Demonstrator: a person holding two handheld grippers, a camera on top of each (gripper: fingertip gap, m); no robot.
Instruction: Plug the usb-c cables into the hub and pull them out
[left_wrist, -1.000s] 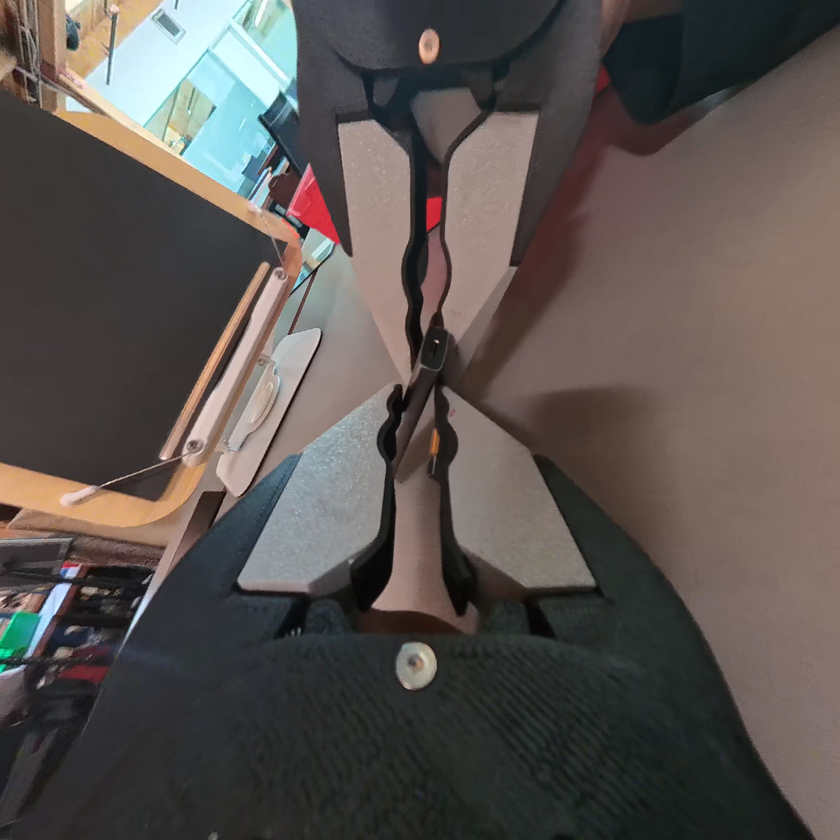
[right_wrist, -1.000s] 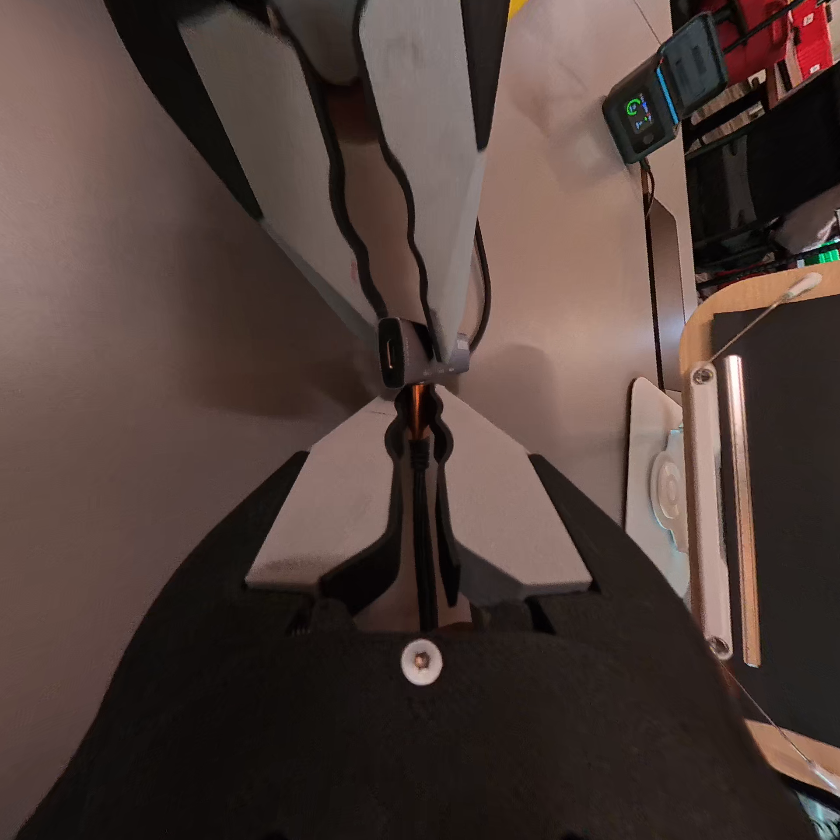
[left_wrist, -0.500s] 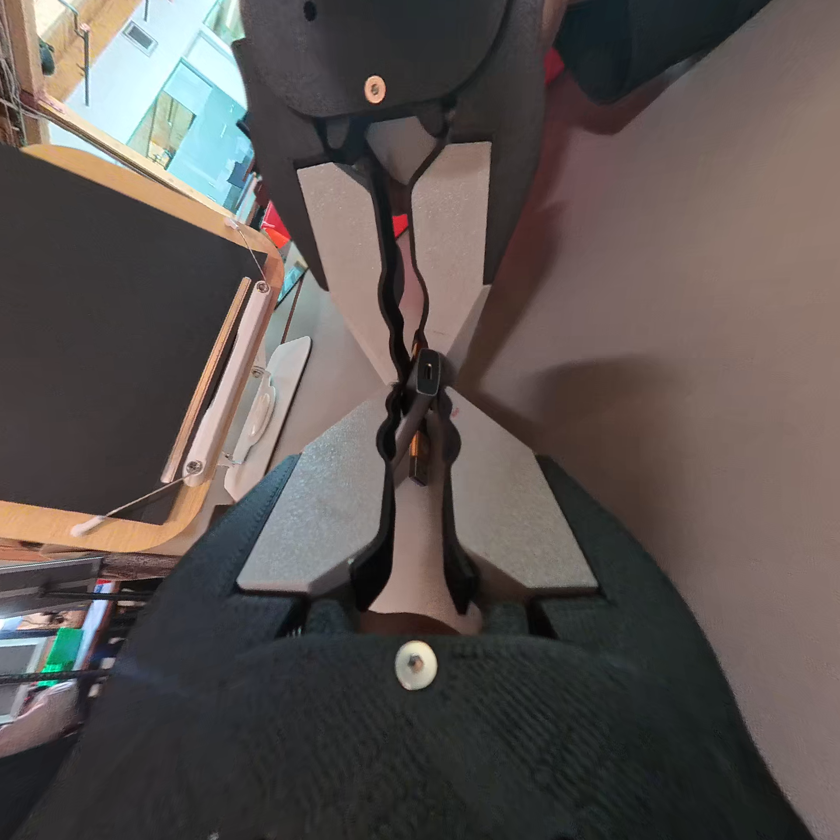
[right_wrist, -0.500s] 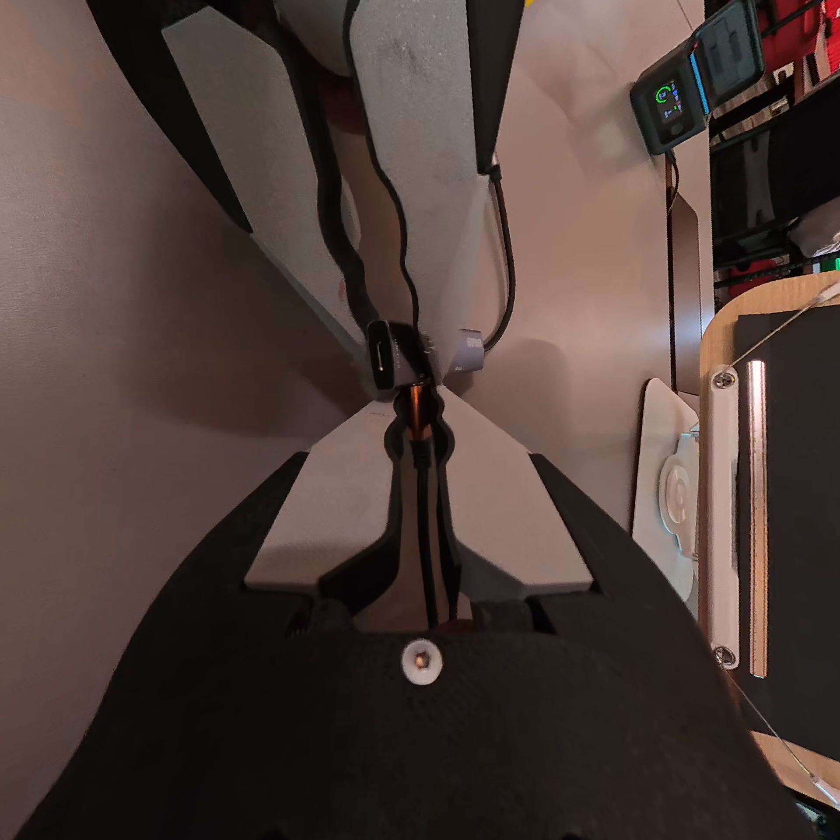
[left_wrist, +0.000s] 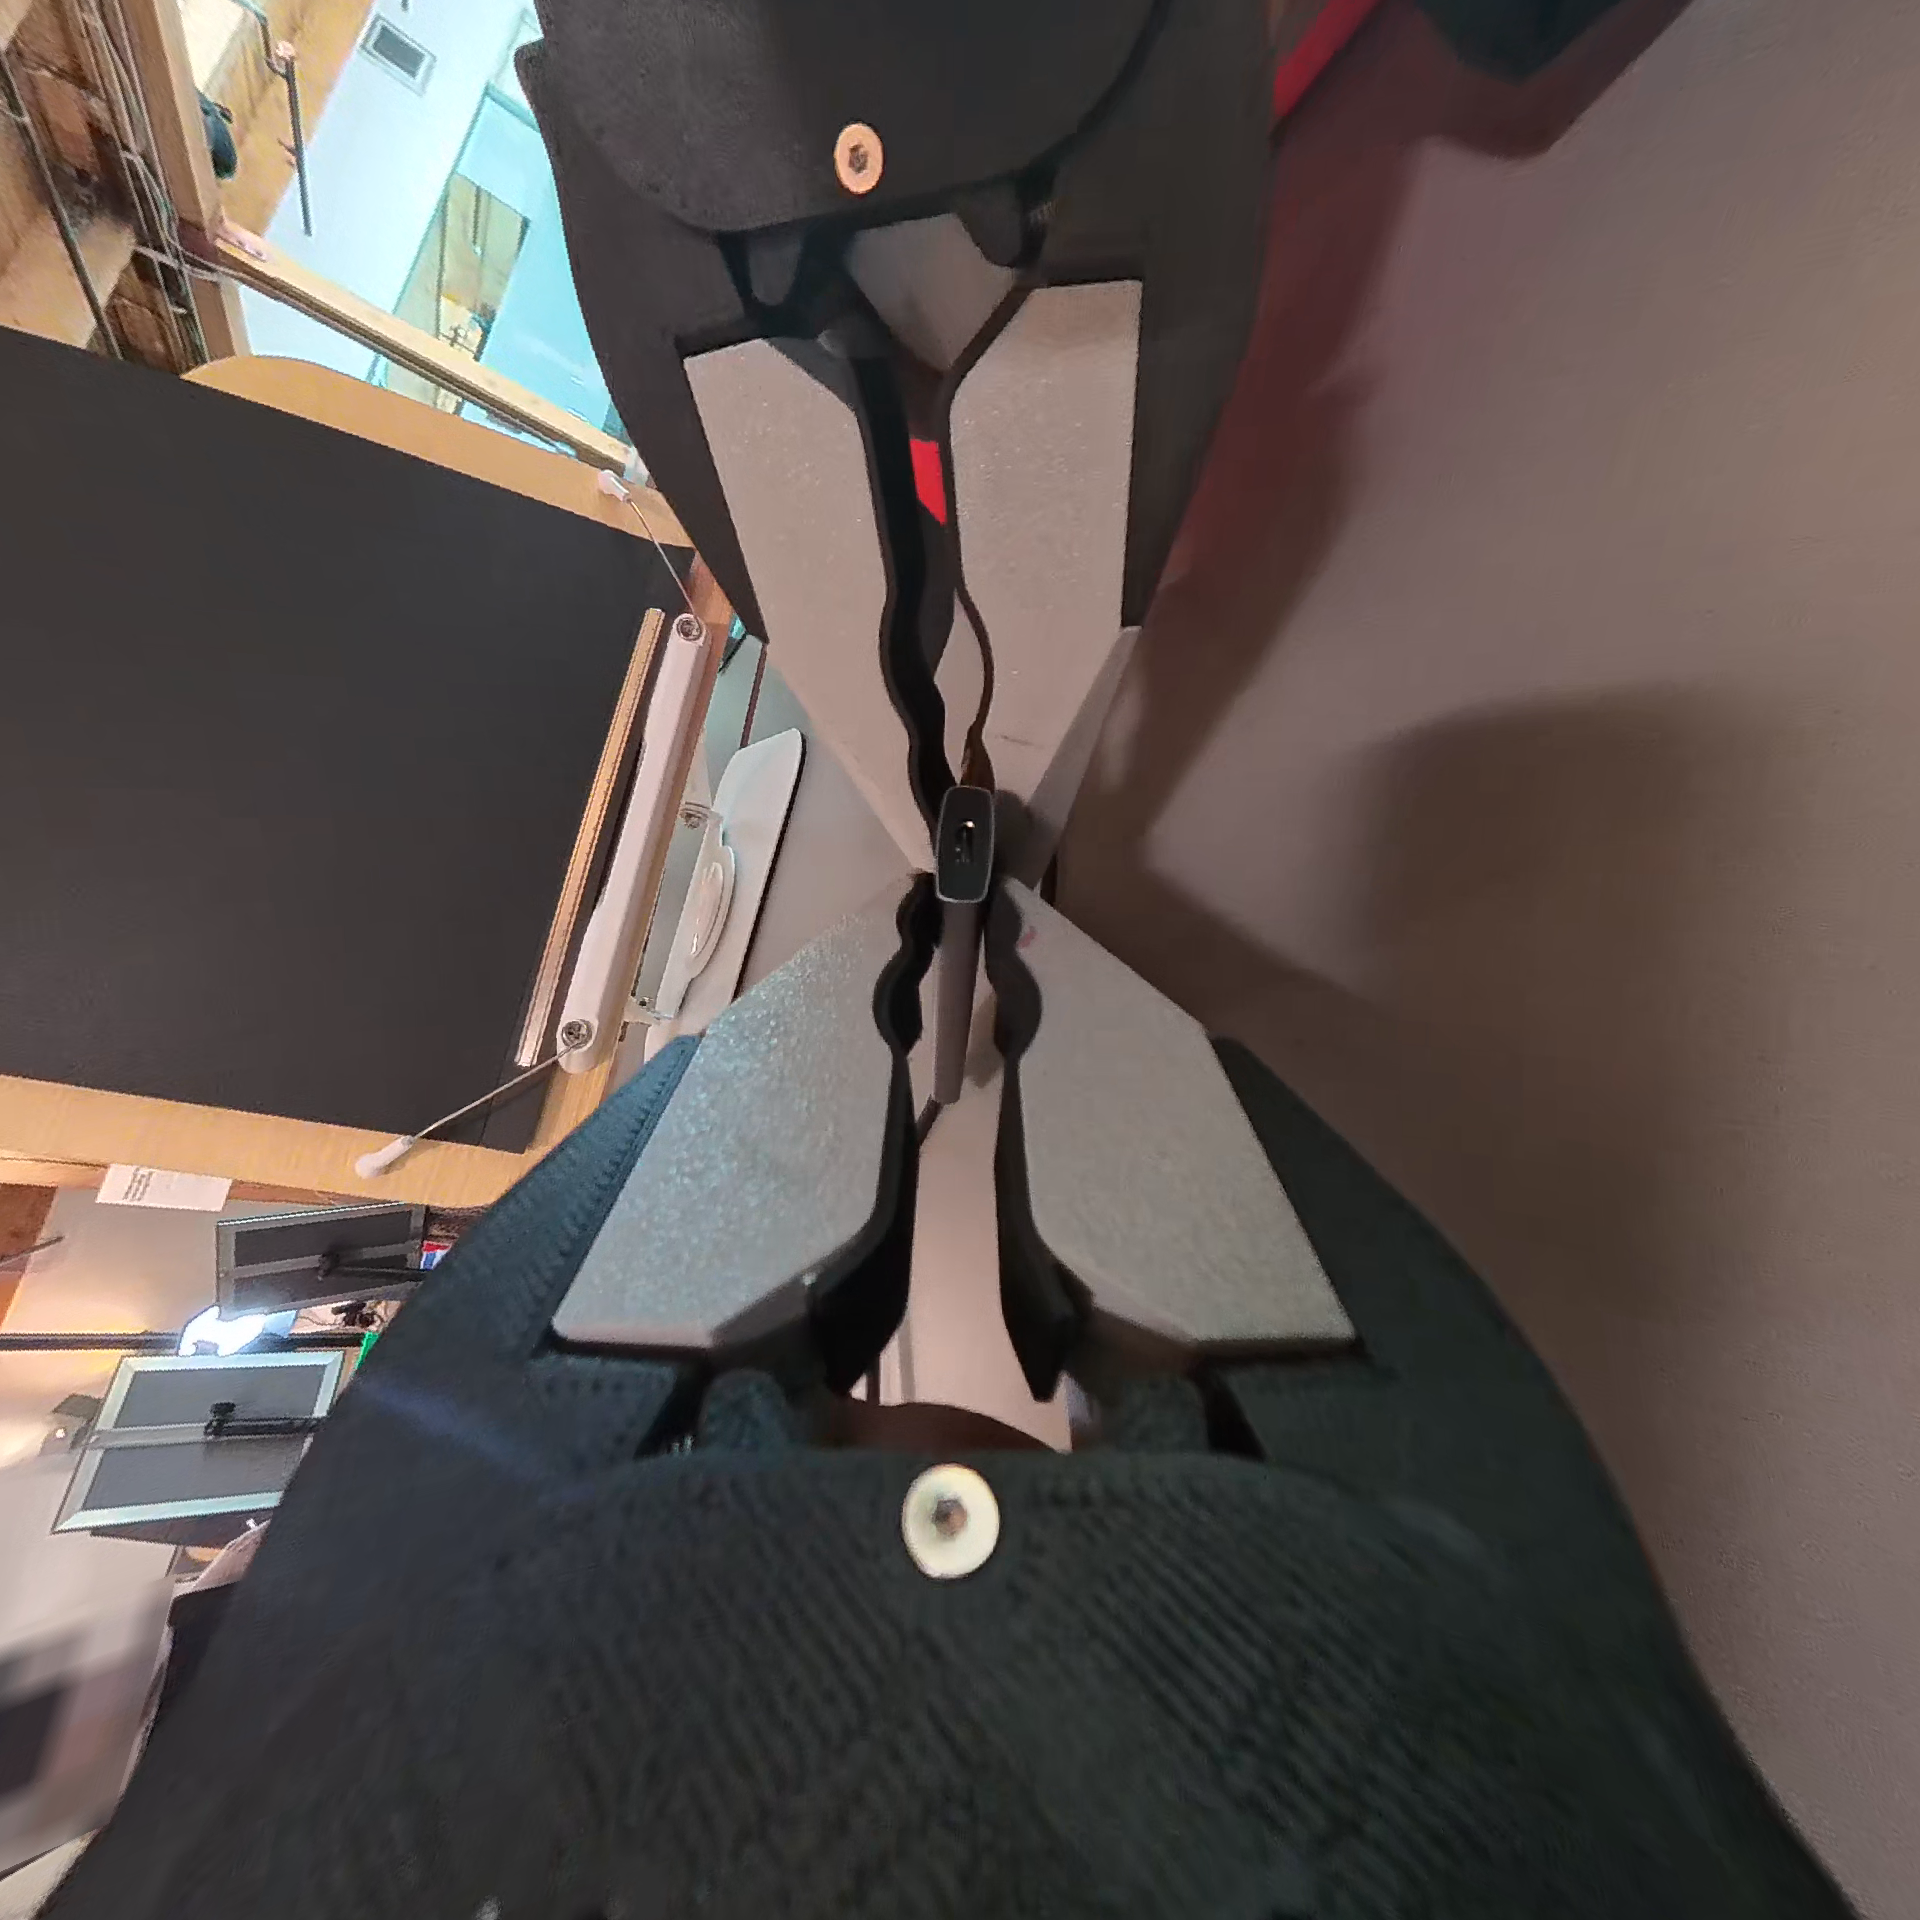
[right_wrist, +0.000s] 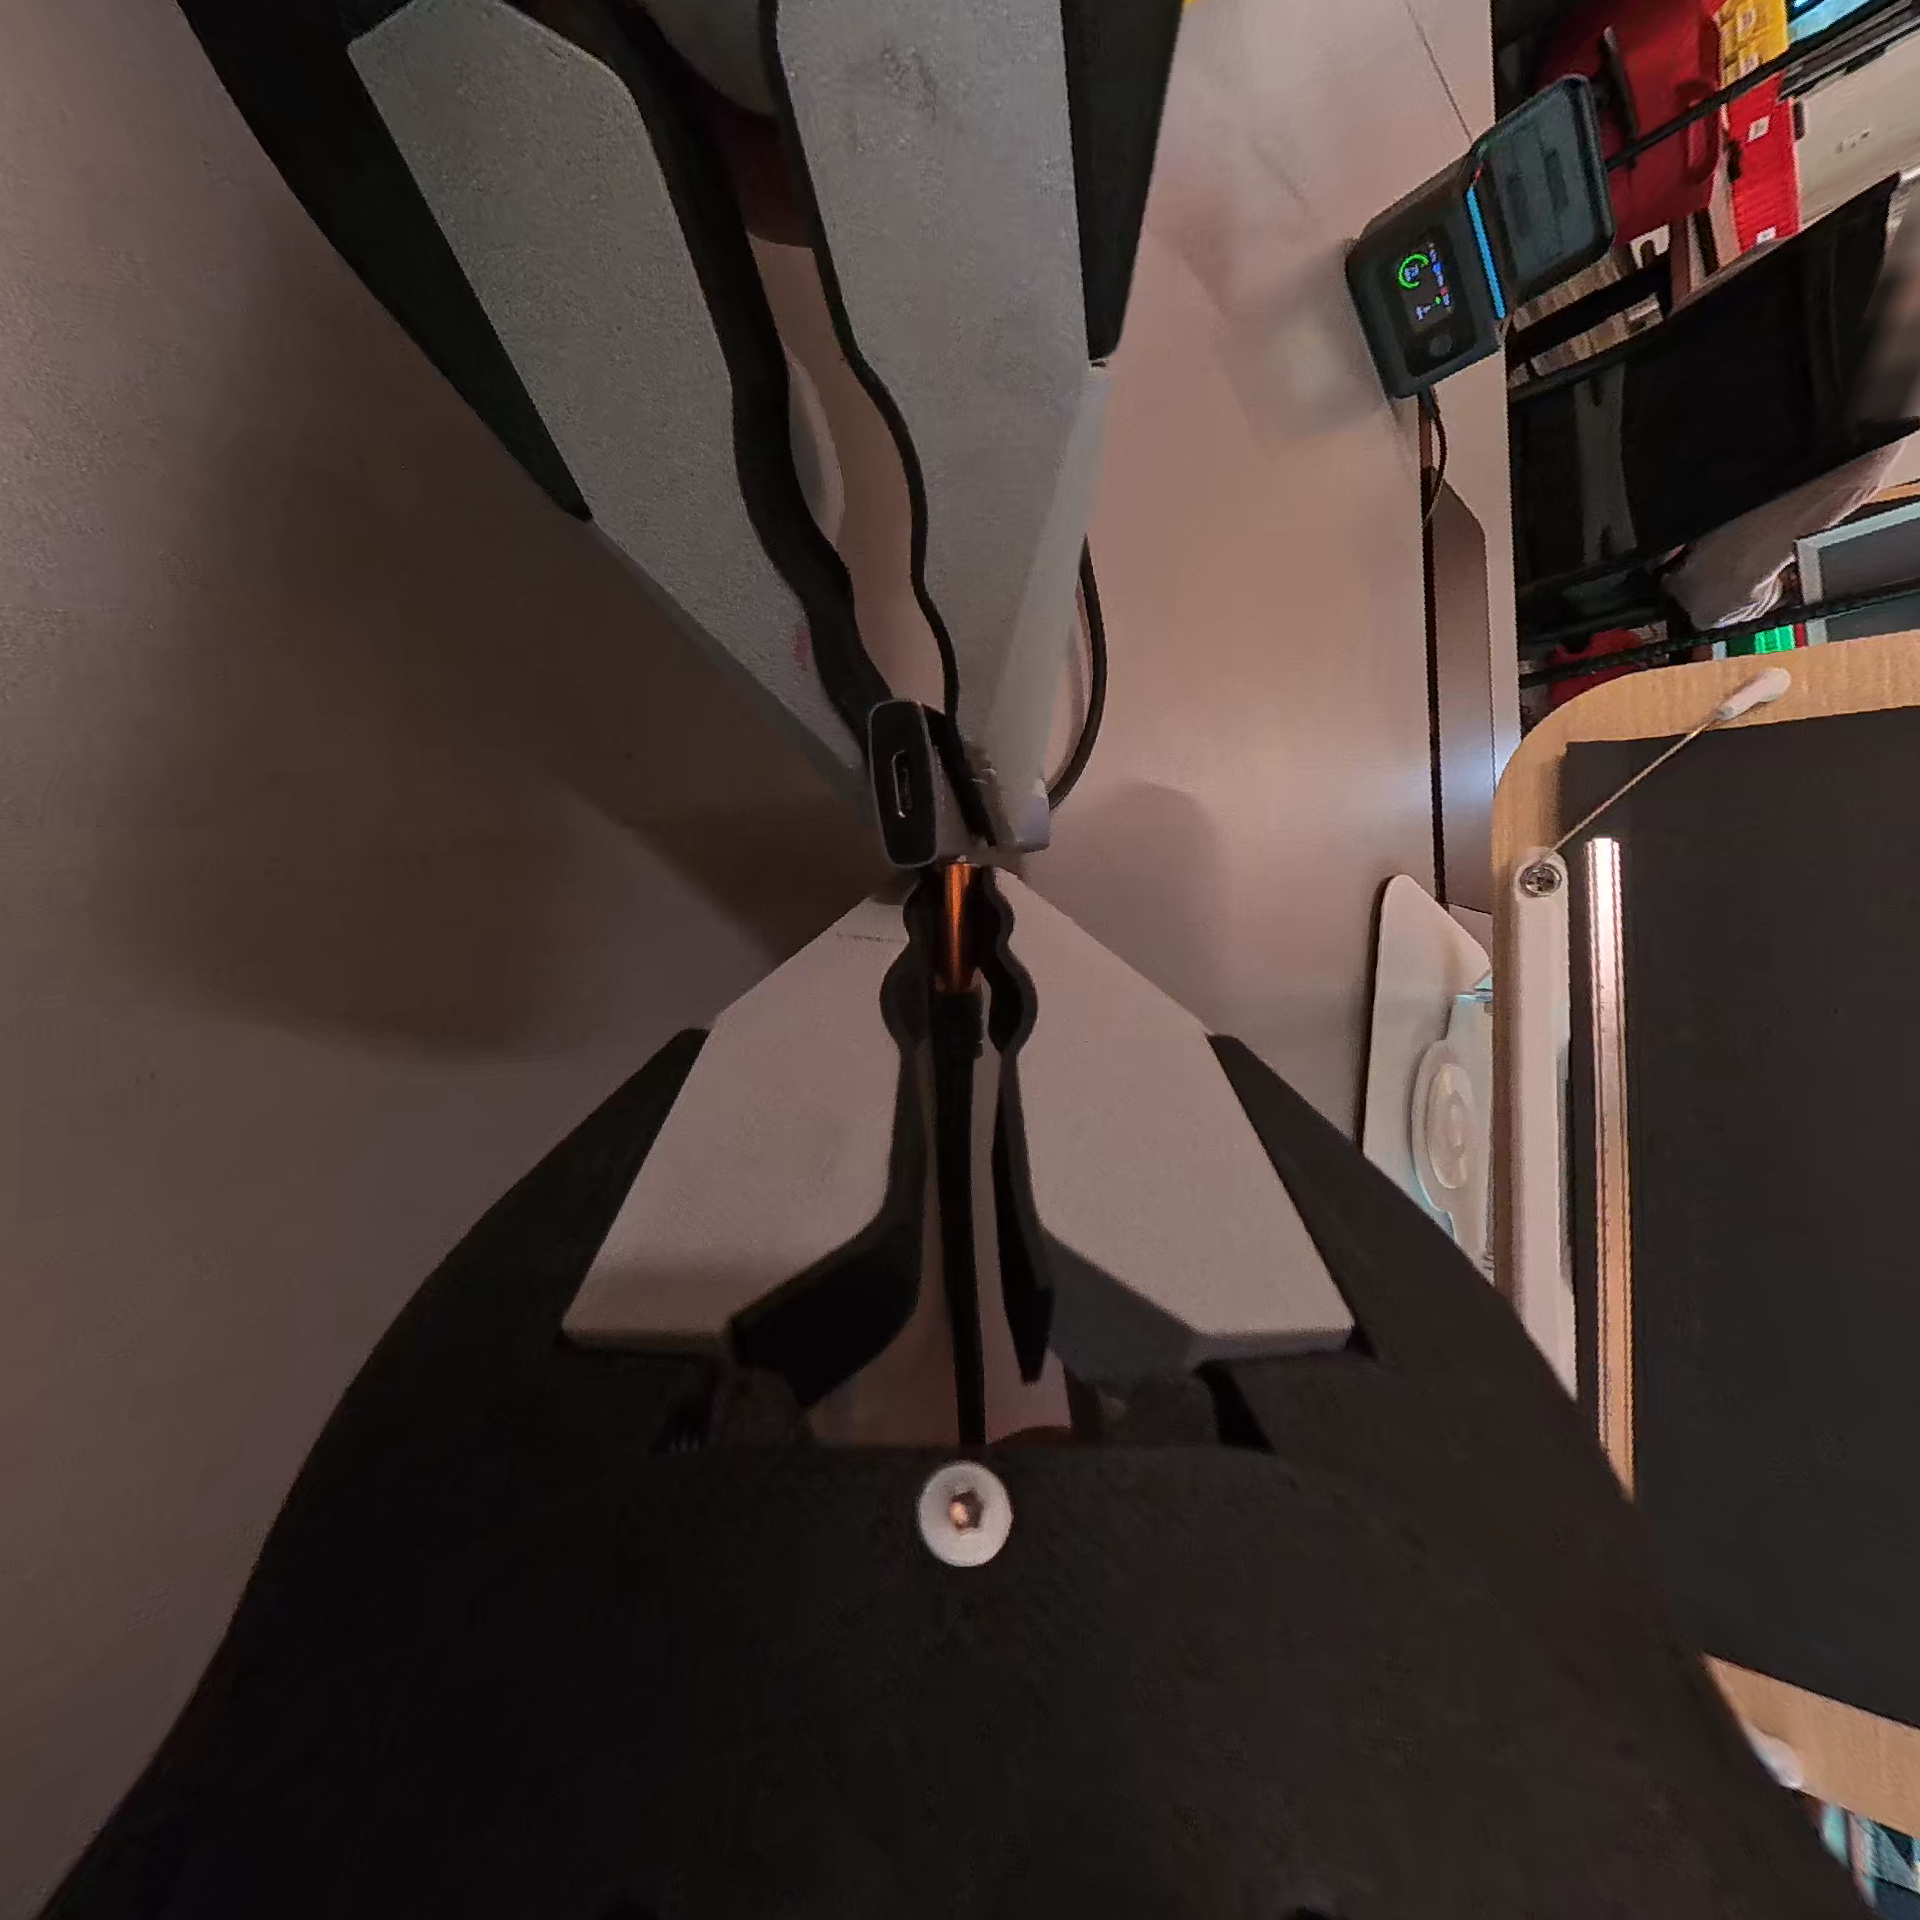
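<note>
My left gripper (left_wrist: 951, 914) is shut on the slim grey hub (left_wrist: 964, 854), whose end face with an empty port points at the camera. My right gripper (right_wrist: 951, 904) is shut on an orange-sleeved USB-C plug (right_wrist: 952, 930) with a black cable (right_wrist: 961, 1195) running back between the fingers. The two grippers meet tip to tip above the table. In the right wrist view the plug's tip touches the hub (right_wrist: 906, 784) at its near edge; I cannot tell whether it is seated. The hub's own black lead (right_wrist: 1086, 665) hangs behind it.
A black board in a wooden frame (left_wrist: 312, 779) with a white bracket (left_wrist: 634, 842) stands at the table's side, also in the right wrist view (right_wrist: 1766, 1143). A white pad (right_wrist: 1429, 1039) lies beside it. A dark charger with a lit screen (right_wrist: 1423, 301) sits farther off. The tabletop (left_wrist: 1558, 935) is grey-brown.
The hub has turned in my left gripper from tilted side-on to end-on toward the camera. The right gripper has drawn back slightly but stays tip to tip, plug still at the hub.
</note>
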